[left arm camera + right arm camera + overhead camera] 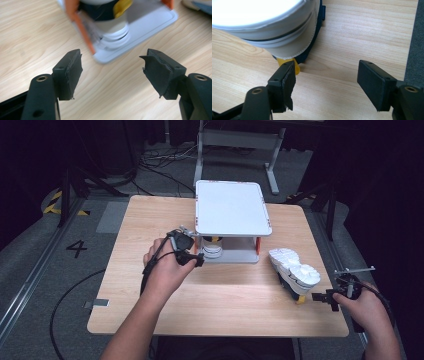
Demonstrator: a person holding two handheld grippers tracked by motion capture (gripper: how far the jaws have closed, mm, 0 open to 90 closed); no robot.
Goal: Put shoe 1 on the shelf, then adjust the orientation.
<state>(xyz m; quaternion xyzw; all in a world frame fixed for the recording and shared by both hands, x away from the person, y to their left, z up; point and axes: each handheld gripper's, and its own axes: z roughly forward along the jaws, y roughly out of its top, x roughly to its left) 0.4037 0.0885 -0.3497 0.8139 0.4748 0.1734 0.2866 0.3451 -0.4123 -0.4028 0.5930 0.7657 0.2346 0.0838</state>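
A white two-tier rack [232, 210] with orange posts stands mid-table. On its lower tray [155, 22] rests a shoe [212, 249], heel [112, 27] toward me, with a white sole, navy upper and yellow tab. My left gripper [196, 257] hovers open just in front of that heel, its jaws [113, 68] wide apart over bare wood. A second shoe [295, 272] lies sole-up on the table at the right. My right gripper [324, 299] is open at its heel end. In the right gripper view its left pad [288, 80] touches the yellow pull tab [298, 68].
The wooden table [150, 220] has free surface to the left and along the front. Its right edge [409, 37] lies close to my right gripper, with grey floor beyond. A metal frame [237, 142] and cables sit on the floor behind the table.
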